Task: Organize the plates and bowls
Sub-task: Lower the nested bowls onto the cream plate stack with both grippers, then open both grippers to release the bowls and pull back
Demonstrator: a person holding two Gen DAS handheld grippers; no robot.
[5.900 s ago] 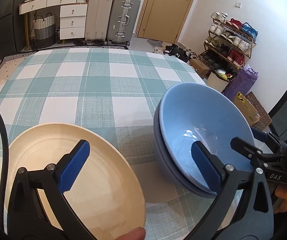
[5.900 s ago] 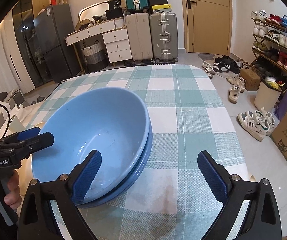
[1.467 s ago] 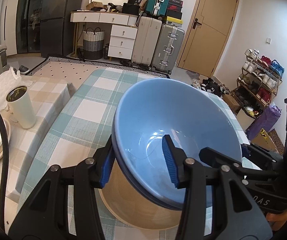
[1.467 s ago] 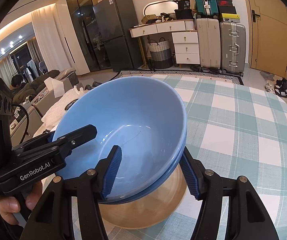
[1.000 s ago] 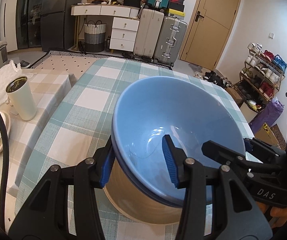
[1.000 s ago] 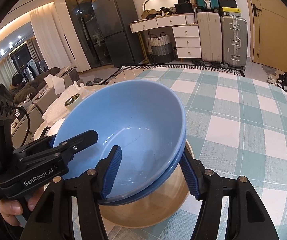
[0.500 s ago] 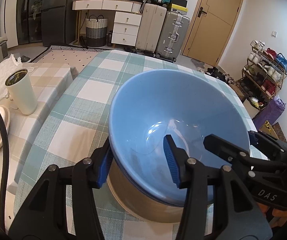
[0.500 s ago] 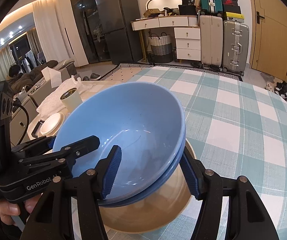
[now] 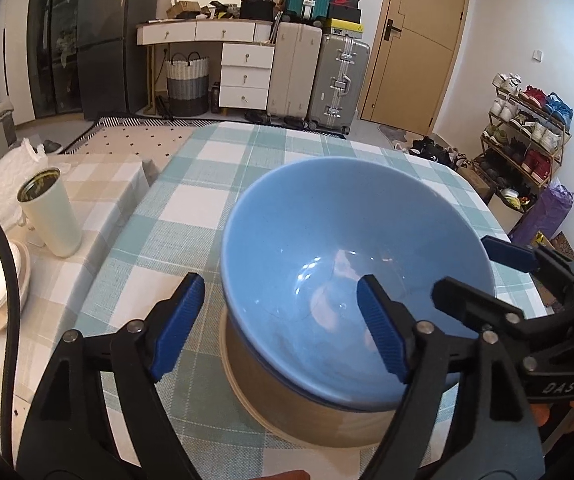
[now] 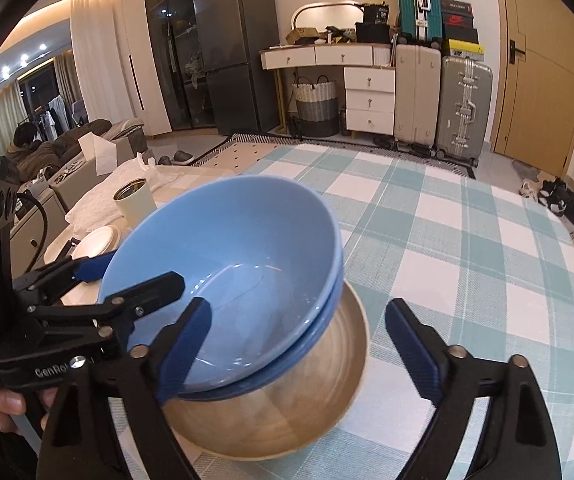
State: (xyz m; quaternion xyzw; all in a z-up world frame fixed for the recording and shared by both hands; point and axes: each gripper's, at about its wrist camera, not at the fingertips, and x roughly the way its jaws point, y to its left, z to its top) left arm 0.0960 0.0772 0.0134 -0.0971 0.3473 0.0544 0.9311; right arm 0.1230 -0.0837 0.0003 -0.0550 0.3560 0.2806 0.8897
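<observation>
Blue bowls now sit nested on the beige plate, between both grippers; the left gripper and right gripper have just spread their jaws, releasing the rims; the stacking looks finished.

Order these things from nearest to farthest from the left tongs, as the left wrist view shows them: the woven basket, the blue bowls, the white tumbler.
1. Blue bowls, straddled by the open left tongs.
2. White tumbler, left, on the beige side table.
3. Woven basket, far back, on the floor under the white desk.
</observation>
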